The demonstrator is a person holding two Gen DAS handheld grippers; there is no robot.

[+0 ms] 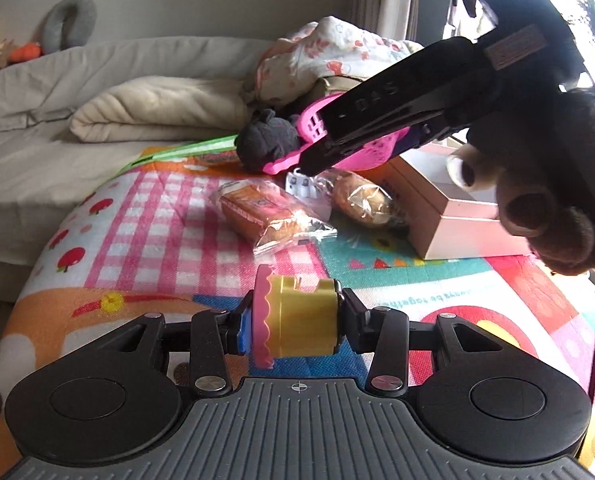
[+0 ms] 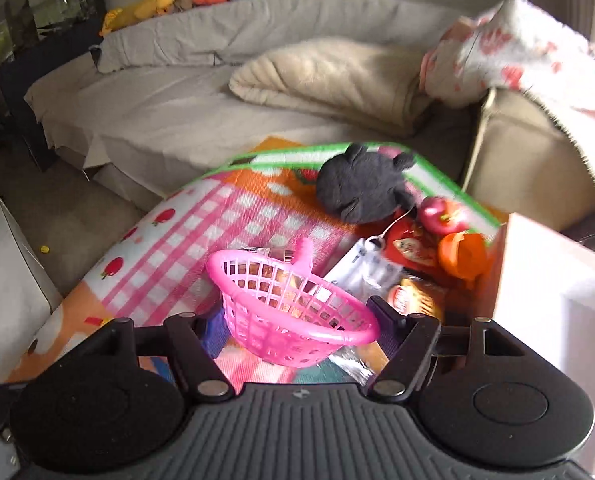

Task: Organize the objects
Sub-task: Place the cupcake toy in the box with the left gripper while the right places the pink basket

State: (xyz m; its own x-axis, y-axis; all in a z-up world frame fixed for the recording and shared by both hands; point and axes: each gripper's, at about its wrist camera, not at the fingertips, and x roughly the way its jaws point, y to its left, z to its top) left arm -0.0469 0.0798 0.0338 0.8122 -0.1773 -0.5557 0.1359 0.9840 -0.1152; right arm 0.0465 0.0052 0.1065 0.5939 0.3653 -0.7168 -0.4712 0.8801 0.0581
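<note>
Holding the yellow toy cake level is the main thing for the left tool: its fingers pinch the toy by its two ends, the scalloped pink trim toward the left finger, and the piece sits sideways above the colourful play mat. My judgement is that the step in hand is bringing this toy to the pink basket, so the left tool should travel up and to the right, arrive above the basket's open rim, and let go only once the toy is well inside, since the mesh bowl looks light and tips easily.

Further right in the left view, two wrapped bread packets lie on the mat, with a white-and-pink box beside them and a dark plush toy behind.

Moving to the right tool, the basket sits between its fingers, tilted with its mouth toward the camera; the fingers appear to close on its sides, carried clear of the mat. From the left view the basket hangs ahead of and above the toy, well apart. Levelling the basket first would make the drop easier. A red apple and an orange toy lie at the far right.
</note>
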